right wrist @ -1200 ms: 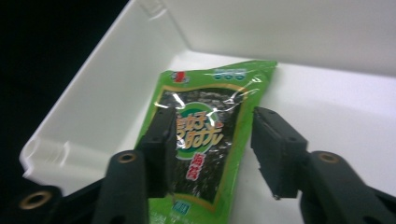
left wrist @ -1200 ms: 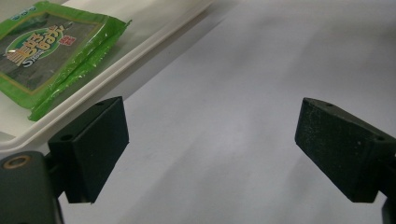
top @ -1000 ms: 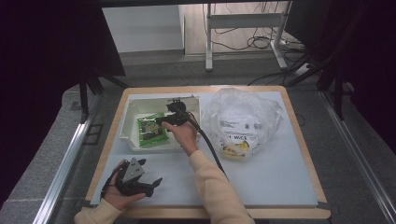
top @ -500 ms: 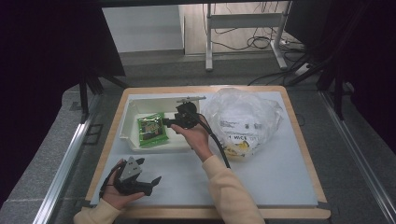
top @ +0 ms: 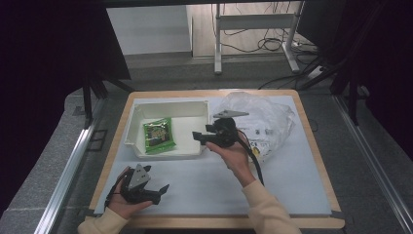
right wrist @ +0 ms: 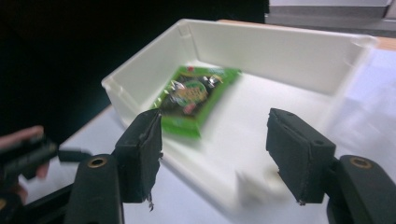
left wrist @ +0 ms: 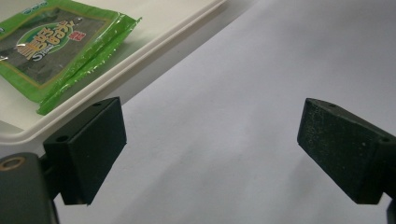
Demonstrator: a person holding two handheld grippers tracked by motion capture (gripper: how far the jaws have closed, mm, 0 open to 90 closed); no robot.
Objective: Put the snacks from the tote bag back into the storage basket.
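Right gripper (top: 200,137) is hanging wide open with nothing in it near the middle of the high view, by the white bin (top: 168,150). Inside the bin, left of center, the green snack pack (top: 158,135) is lying flat. Left gripper (top: 160,191) is resting open at the lower left.

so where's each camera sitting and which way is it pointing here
High view: above the person's side of the table, looking forward and down on the white bin; both forearms, left gripper and right gripper show.
Left gripper view: on the left gripper, low over the table, looking between its open jaws past the bin's rim.
Right gripper view: on the right gripper, looking into the bin, jaws open.
All three share the green packet in the bin.
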